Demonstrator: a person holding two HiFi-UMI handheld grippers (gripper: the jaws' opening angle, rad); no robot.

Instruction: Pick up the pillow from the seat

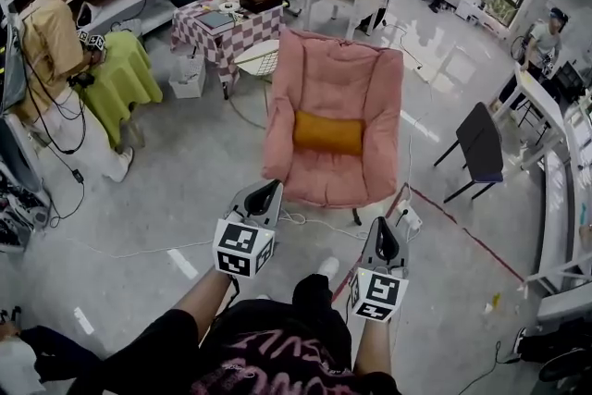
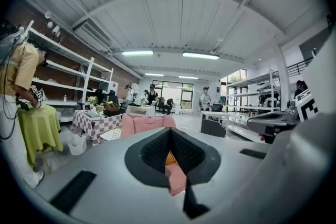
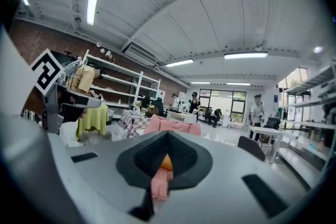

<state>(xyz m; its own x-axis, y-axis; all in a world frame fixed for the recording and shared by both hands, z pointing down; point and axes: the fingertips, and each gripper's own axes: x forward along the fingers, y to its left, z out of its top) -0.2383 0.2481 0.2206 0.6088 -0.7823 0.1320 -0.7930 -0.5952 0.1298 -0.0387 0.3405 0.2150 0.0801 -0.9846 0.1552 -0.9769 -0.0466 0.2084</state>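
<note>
An orange pillow [image 1: 328, 132] lies across the seat of a pink armchair [image 1: 338, 79] in the middle of the head view. My left gripper [image 1: 264, 196] hovers short of the chair's front left corner, shut and empty. My right gripper [image 1: 386, 245] hangs lower, off the front right corner, also shut and empty. In the left gripper view the shut left gripper [image 2: 170, 134] frames a sliver of the pillow [image 2: 169, 158], with the armchair [image 2: 144, 124] behind. In the right gripper view the shut right gripper [image 3: 168, 136] frames the pillow [image 3: 166, 162] and the armchair [image 3: 170, 126].
A checkered table [image 1: 222, 32] and a small white round table [image 1: 259, 58] stand behind the chair. A green-draped table [image 1: 125, 74] and a person [image 1: 51, 42] are at the left. A black stool [image 1: 481, 143] is at the right. A power strip [image 1: 410, 217] and cables lie by the chair.
</note>
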